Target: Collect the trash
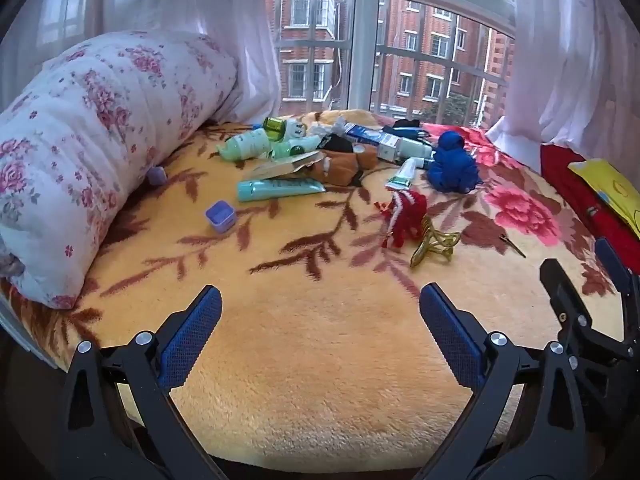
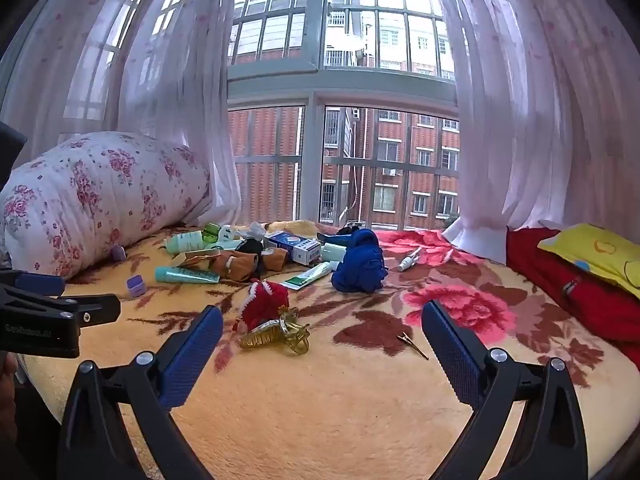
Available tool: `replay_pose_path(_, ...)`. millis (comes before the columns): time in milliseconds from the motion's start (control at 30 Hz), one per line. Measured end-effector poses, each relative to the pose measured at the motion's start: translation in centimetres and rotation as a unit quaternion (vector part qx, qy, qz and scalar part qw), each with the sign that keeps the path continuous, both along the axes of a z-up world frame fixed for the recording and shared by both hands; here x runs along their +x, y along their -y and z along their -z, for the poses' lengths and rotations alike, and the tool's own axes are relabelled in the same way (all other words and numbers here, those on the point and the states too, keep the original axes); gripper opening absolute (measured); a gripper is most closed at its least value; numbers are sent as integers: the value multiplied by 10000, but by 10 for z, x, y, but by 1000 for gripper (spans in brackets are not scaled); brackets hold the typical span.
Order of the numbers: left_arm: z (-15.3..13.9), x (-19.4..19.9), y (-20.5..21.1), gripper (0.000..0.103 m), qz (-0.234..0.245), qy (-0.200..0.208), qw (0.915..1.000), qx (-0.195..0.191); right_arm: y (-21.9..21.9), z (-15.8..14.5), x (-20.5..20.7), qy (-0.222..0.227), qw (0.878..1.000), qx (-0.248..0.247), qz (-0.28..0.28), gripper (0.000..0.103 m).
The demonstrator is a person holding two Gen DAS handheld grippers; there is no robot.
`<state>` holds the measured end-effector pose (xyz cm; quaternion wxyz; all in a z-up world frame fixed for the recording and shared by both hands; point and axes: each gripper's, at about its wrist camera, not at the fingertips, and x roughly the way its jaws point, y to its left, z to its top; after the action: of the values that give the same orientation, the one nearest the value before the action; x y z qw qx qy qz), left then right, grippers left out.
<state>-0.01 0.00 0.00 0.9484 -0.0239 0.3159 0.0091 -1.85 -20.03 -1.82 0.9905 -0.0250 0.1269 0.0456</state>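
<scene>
Clutter lies in a loose heap at the far side of the blanket [image 1: 320,360], just before the window [image 1: 360,60]. In it are a teal tube [image 1: 280,190], a green bottle [image 1: 244,145], a torn card packet [image 1: 286,165], a crumpled tissue [image 1: 328,128], a blue box [image 1: 370,136] and a toothpaste tube [image 1: 404,174]. A blue cloth bundle [image 1: 452,164] sits just right of the toothpaste tube. Nearer, a red knitted piece [image 1: 406,214] touches a gold hair claw [image 1: 434,242], and a thin hair clip [image 1: 512,240] lies apart to the right. A purple cap [image 1: 221,216] rests alone on the blanket, left of the heap, and a floral bolster [image 1: 100,140] runs along the left edge.

The left gripper [image 1: 320,308] hangs over bare blanket at the near edge, its blue pads spread wide with nothing between them. The right gripper [image 2: 322,328] is likewise wide apart and empty; in its view the hair claw [image 2: 280,336] and red knitted piece [image 2: 264,304] lie ahead, between the fingers but beyond the tips. Both grippers are well short of the heap. At the far right a yellow pillow [image 2: 596,252] lies on red cloth [image 2: 580,292]
</scene>
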Motion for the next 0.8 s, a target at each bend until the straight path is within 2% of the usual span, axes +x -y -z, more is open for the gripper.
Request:
replay_pose_path(100,-2,-4,1,97,-49,62,9999,78,-5,2,4,-28,10000,10,32,98)
replay_pose_path(233,5,2,-12,97,-165,-62,9998,-33,-7,3,5,-68,10000,-15,44,98)
replay_pose_path(367,2,3,-5,97,-209,-90,9997,86,-5,1,5,-64,10000,-18,38,98)
replay_pose_path(800,3,5,-2,97,-216,-94,9996,122,-5,0,4,-56,10000,-1,40,98)
